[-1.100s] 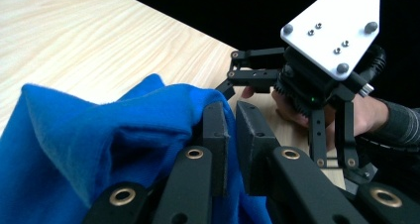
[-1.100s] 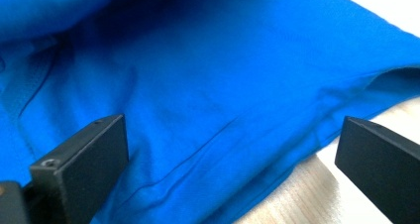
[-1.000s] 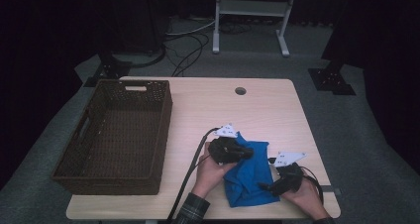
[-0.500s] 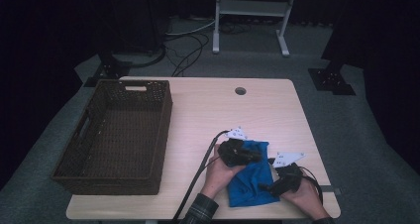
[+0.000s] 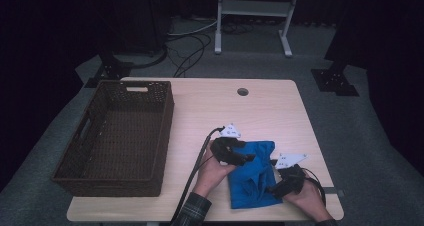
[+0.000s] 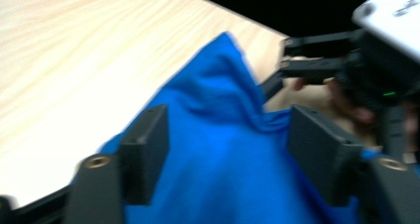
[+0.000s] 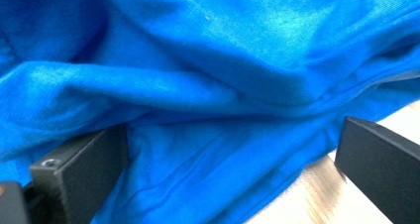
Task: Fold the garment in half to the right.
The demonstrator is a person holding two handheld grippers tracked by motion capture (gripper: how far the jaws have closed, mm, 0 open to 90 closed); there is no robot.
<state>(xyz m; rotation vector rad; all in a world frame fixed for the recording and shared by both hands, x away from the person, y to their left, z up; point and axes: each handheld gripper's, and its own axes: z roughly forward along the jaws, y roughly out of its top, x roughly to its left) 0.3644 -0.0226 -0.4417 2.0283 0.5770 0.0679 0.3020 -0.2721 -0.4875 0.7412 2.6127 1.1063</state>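
The high view was dim: only the table (image 5: 210, 111) caught light, seemingly from above, while the floor and the room behind fell off into near black. Shadows on the tabletop were soft and weak, and the basket (image 5: 117, 136) held a dark interior. The picture was slightly soft, with no glare. The left gripper view was smeared with motion blur; the wood grain ran in streaks and the cloth (image 6: 218, 149) had fuzzy edges. The right gripper view was brighter, with a pale sheen on the cloth's folds, deep creases in shadow, and near jaws out of focus.
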